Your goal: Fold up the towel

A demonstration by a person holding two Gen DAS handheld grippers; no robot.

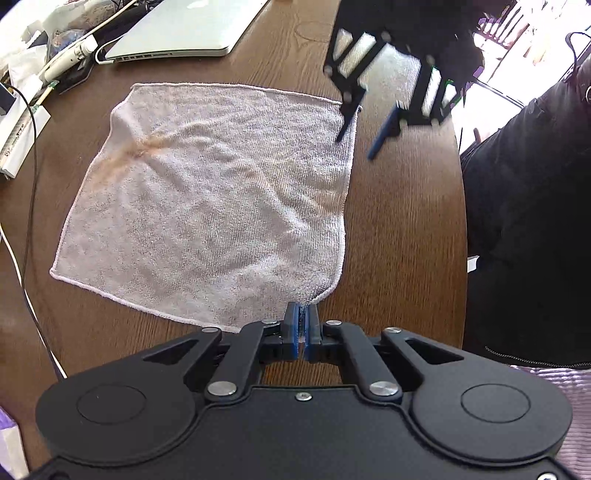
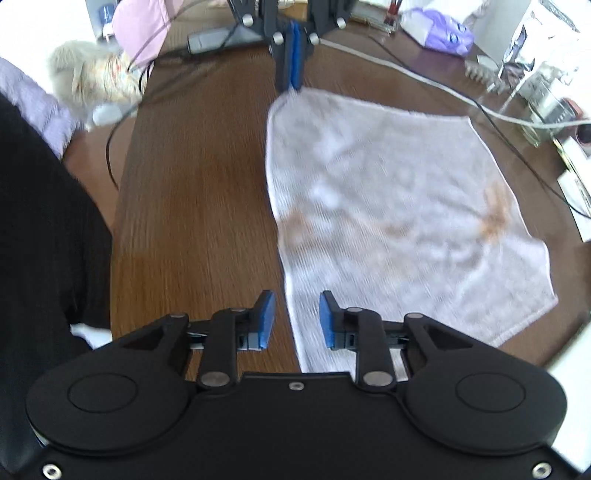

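A white towel [image 1: 214, 199] with an orange-brown stain lies spread flat on the brown wooden table [image 1: 402, 229]. My left gripper [image 1: 303, 314] is shut on the towel's near corner by the table edge; in the right wrist view it [image 2: 291, 83] pinches the far corner. My right gripper [image 2: 296, 314] is open, its fingers straddling the towel's [image 2: 388, 206] near edge corner. In the left wrist view the right gripper [image 1: 356, 144] hovers open, blurred, over the towel's far right corner.
A silver laptop [image 1: 184, 29] sits beyond the towel. Cables [image 1: 22, 258] and papers lie at the left. A glass [image 2: 543, 107], a white cable [image 2: 424, 77] and a purple pack [image 2: 443, 33] stand beyond the towel. A person in black [image 1: 528, 221] is at the table's edge.
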